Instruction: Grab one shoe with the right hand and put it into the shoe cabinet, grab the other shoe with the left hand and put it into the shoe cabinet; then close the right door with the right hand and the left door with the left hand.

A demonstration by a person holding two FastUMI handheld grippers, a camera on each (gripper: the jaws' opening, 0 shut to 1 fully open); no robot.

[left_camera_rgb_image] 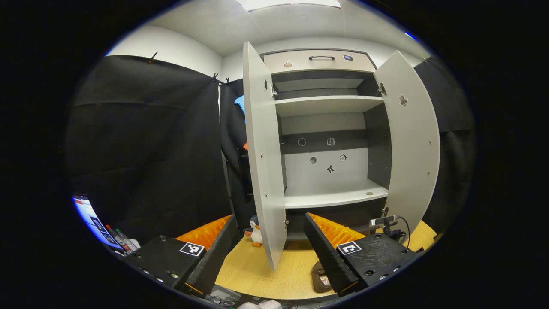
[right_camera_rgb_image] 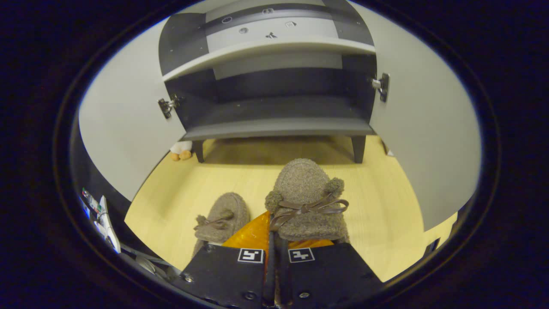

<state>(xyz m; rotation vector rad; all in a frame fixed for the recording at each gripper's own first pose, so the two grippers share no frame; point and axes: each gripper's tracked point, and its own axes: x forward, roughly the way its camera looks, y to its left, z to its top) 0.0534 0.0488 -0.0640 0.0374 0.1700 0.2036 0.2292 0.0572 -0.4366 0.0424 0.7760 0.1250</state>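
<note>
Right gripper clamped on one shoe by the heel, toe aimed ahead at the shoe cabinet for direct insertion. Left gripper, fingers apart, waits facing the open doors; other shoe lies just left of the right gripper.

**Two fuzzy slippers and an open cabinet**

A brown fleecy slipper shoe with a dark leather bow sits low in the centre of the right gripper view, toe pointing up-frame toward the cabinet. Its matching brown slipper lies flat on the pale wooden floor just left of it. The white-and-grey shoe cabinet fills the middle of the left gripper view, both doors swung open, shelves bare.
</note>
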